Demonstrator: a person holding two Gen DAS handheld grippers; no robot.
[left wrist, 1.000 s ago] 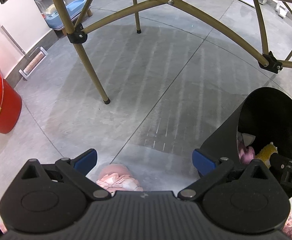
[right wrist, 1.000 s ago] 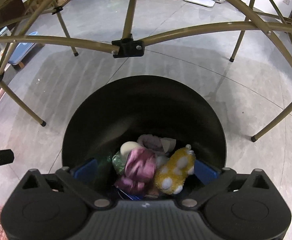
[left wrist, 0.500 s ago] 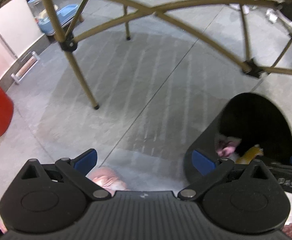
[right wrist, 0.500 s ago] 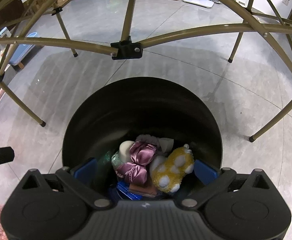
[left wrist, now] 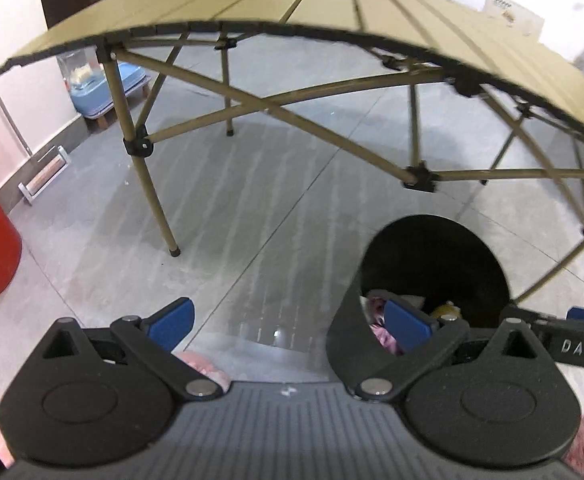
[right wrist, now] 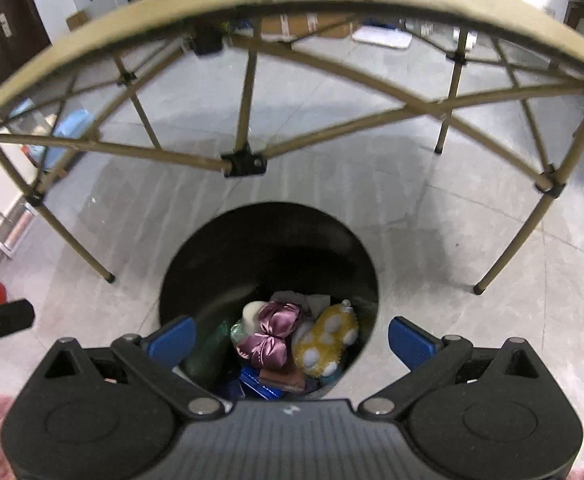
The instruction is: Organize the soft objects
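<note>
My right hand-held gripper (right wrist: 287, 338): jaws wide apart, empty, hanging over the bin (right wrist: 219, 248).
Bin contents: purple bow (right wrist: 269, 334), yellow spotted plush (right wrist: 326, 340), cream piece, green and blue items beneath; all lie loose inside.
My left hand-held gripper (left wrist: 287, 322): jaws wide apart, empty, beside the bin.
Left to do, I judge: pink plush (left wrist: 201, 364) on the floor just under the left fingers; pink rug edges at the frame corners.
Change: both views have pulled up and back, so the folding table's top now shows; the bow has settled.
</note>
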